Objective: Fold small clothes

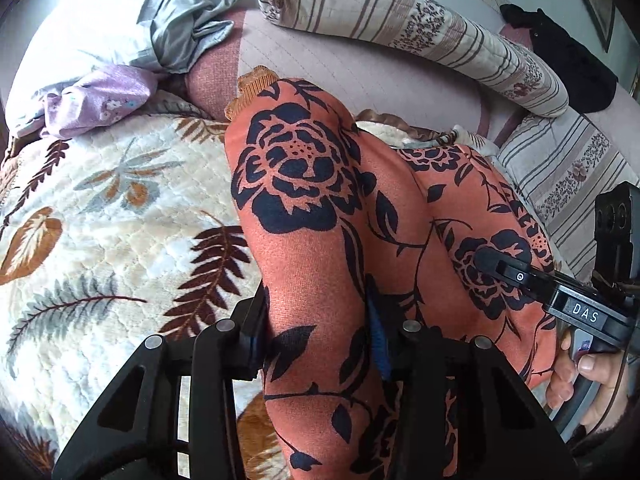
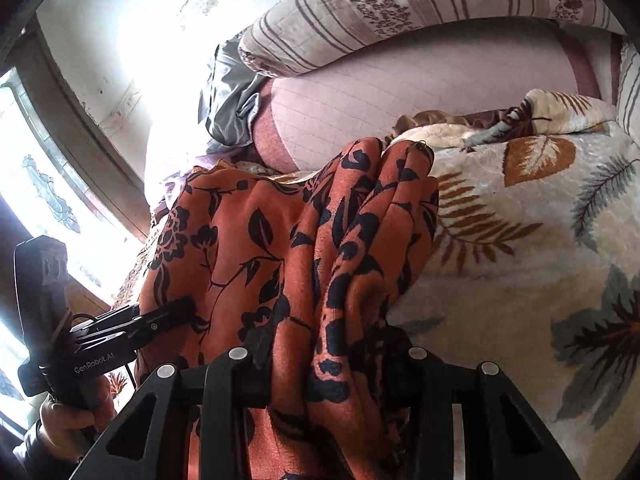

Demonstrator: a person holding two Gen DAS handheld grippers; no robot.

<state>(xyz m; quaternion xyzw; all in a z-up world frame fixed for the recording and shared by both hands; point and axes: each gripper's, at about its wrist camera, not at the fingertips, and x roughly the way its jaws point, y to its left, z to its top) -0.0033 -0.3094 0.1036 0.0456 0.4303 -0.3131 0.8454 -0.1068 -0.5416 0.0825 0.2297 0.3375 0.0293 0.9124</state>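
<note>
A cream plush blanket (image 1: 100, 216) printed with brown and grey leaves covers the bed, with a striped floral quilt roll (image 1: 420, 36) lying along the far side and a grey garment (image 1: 180, 20) bunched at the far left beside a lilac cloth (image 1: 100, 100). On the blanket, between both tools, is the orange floral garment (image 1: 320, 200), gathered into long folds and lifted off the bed near the cameras. The left gripper (image 1: 320, 344) points forward and slightly down, its fingers clenched on a thick fold of that garment. The right gripper (image 2: 324, 360) is angled the same way, likewise clamped on bunched orange fabric. In the left wrist view the right gripper's finger presses into the garment at the right, with the person's right hand (image 1: 580, 380) wrapped round the handle below it.
</note>
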